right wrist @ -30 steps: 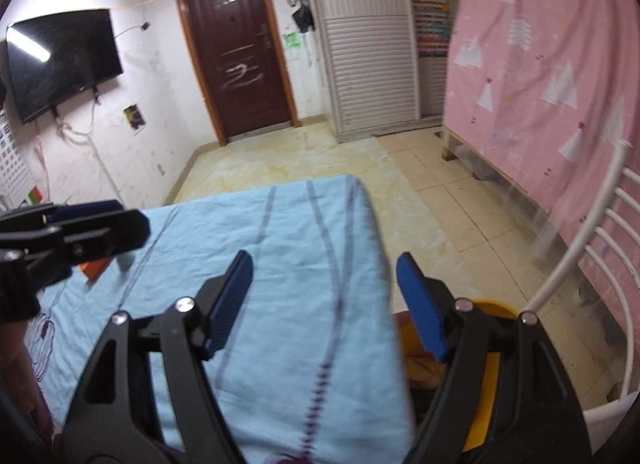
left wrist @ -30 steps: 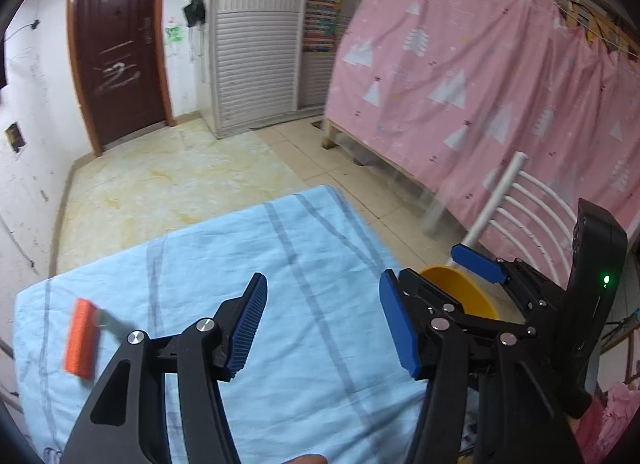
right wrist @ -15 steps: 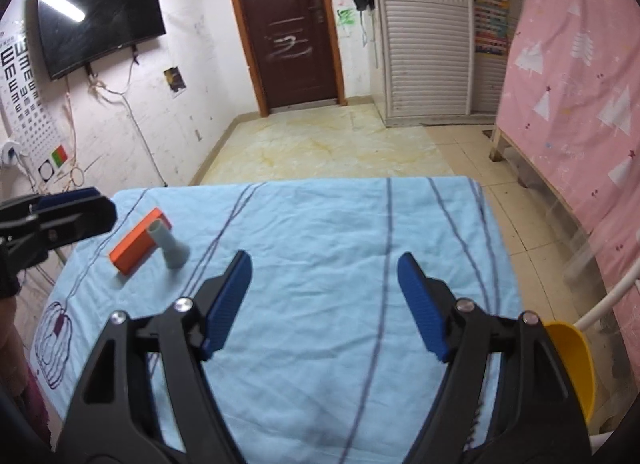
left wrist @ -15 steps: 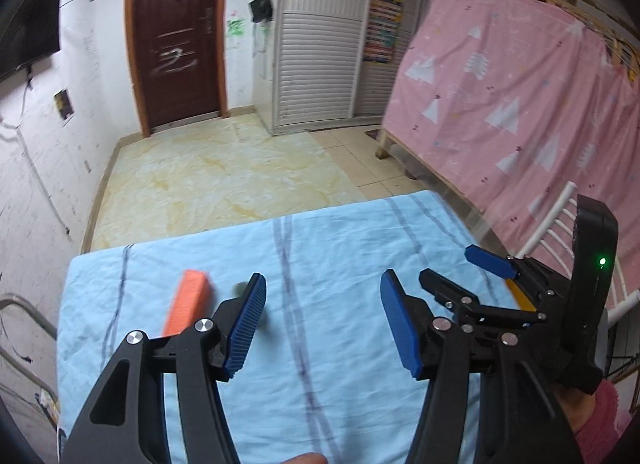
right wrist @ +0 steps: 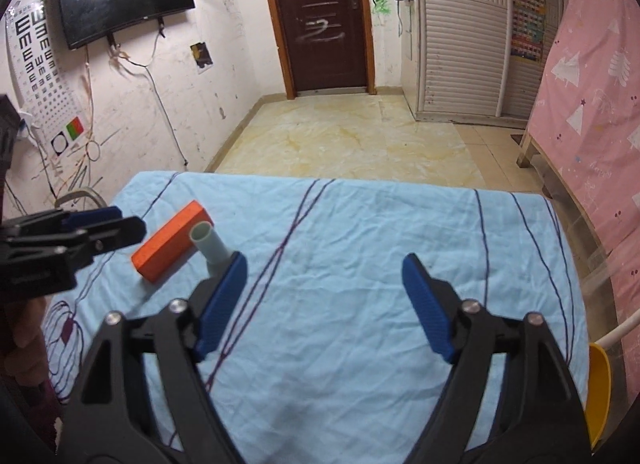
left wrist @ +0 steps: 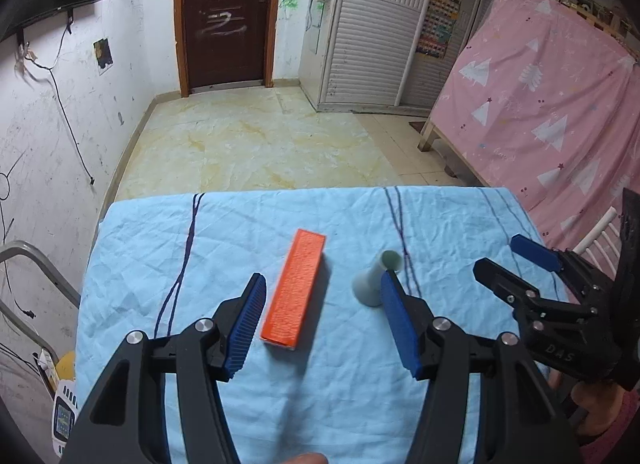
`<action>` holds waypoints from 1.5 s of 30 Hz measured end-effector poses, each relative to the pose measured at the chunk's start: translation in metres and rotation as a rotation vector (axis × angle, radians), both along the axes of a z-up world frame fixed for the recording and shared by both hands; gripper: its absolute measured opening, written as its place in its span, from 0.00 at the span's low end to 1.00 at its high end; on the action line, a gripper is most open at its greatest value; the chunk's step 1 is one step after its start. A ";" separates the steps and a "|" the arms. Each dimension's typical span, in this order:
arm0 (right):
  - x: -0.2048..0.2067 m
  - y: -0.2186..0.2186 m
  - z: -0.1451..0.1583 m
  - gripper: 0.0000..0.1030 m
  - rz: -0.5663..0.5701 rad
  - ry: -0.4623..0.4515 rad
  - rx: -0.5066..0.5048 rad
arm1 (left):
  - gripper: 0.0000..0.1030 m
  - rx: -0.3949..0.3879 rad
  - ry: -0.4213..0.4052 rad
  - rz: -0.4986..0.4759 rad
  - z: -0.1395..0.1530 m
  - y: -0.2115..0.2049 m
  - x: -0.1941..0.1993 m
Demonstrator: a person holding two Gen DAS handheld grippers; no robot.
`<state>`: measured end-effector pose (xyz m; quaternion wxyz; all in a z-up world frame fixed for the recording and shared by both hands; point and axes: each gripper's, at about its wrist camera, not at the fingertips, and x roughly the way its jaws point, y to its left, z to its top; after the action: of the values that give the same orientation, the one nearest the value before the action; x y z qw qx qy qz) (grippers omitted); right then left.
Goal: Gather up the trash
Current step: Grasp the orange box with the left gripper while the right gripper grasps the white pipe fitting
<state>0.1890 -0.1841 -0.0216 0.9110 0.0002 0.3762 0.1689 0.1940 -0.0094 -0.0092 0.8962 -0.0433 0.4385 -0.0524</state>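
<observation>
Here the left gripper (left wrist: pixel 322 320) sits low in the middle of the left wrist view, its blue pads parted with nothing pinched between them. An orange block (left wrist: pixel 294 287) lies on the cloth in the gap between the pads, running lengthwise up the frame, clear of both. Just right of it, a pale grey tube (left wrist: pixel 374 280) with a flared base lies on the cloth, partly hidden behind the right-hand pad; whether it touches that pad I cannot tell.

The right gripper (right wrist: pixel 324 304) fills the bottom of the right wrist view, its jaws opening wide over bare cloth, nothing between them. In that view the tube (right wrist: pixel 210 246) shows just above the left-hand pad, and the block (right wrist: pixel 172 246) lies beside it at middle left, the two close together.

Both pieces rest on a light blue tablecloth (left wrist: pixel 248 232) with dark stripes. In the right wrist view a yellow bin (right wrist: pixel 598 384) peeks out at the lower right edge, past the cloth. Beyond the table are a tiled floor (right wrist: pixel 344 144), a dark brown door (right wrist: pixel 320 16) at top centre, and a pink curtain (left wrist: pixel 540 104) on the right.
</observation>
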 end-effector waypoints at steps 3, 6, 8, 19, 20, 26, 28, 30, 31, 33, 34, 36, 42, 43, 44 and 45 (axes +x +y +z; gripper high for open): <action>0.001 0.008 -0.002 0.79 0.012 0.004 -0.006 | 0.50 0.007 0.017 -0.001 -0.009 0.005 0.005; 0.003 0.017 -0.004 0.79 0.024 0.011 -0.011 | 0.50 0.015 0.039 -0.009 -0.020 0.007 0.010; 0.005 0.022 -0.005 0.79 0.031 0.015 -0.013 | 0.50 0.022 0.047 -0.014 -0.026 0.006 0.013; 0.007 0.044 -0.011 0.79 0.095 0.014 -0.037 | 0.29 0.058 0.094 -0.012 -0.052 0.004 0.025; 0.008 0.047 -0.012 0.79 0.100 0.014 -0.041 | 0.27 0.064 0.094 -0.015 -0.053 0.004 0.025; 0.014 0.064 -0.018 0.79 0.132 0.015 -0.067 | 0.14 0.076 0.099 -0.002 -0.057 0.006 0.026; 0.015 0.069 -0.020 0.79 0.144 0.011 -0.085 | 0.14 0.069 0.098 0.002 -0.057 0.008 0.025; 0.016 0.073 -0.022 0.78 0.155 0.012 -0.089 | 0.13 0.065 0.097 0.005 -0.057 0.009 0.025; 0.017 0.076 -0.023 0.76 0.163 0.016 -0.093 | 0.13 0.064 0.097 0.007 -0.056 0.013 0.025; 0.019 0.080 -0.025 0.60 0.174 0.025 -0.101 | 0.14 0.058 0.098 0.011 -0.056 0.015 0.025; 0.021 0.083 -0.027 0.56 0.181 0.035 -0.106 | 0.14 0.056 0.098 0.012 -0.056 0.018 0.025; 0.023 0.087 -0.029 0.50 0.187 0.043 -0.102 | 0.14 0.054 0.098 0.012 -0.056 0.020 0.024; 0.026 0.092 -0.032 0.23 0.216 0.071 -0.054 | 0.14 0.051 0.098 0.011 -0.056 0.025 0.023; 0.025 0.092 -0.032 0.23 0.209 0.065 -0.062 | 0.14 0.051 0.097 0.011 -0.056 0.025 0.023; 0.026 0.092 -0.032 0.23 0.203 0.063 -0.061 | 0.14 0.049 0.097 0.011 -0.056 0.025 0.023; 0.026 0.090 -0.032 0.23 0.200 0.065 -0.056 | 0.14 0.050 0.095 0.012 -0.055 0.025 0.023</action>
<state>0.2145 -0.0937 -0.0535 0.8767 -0.0571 0.4081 0.2482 0.2166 0.0159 -0.0642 0.8755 -0.0258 0.4813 -0.0339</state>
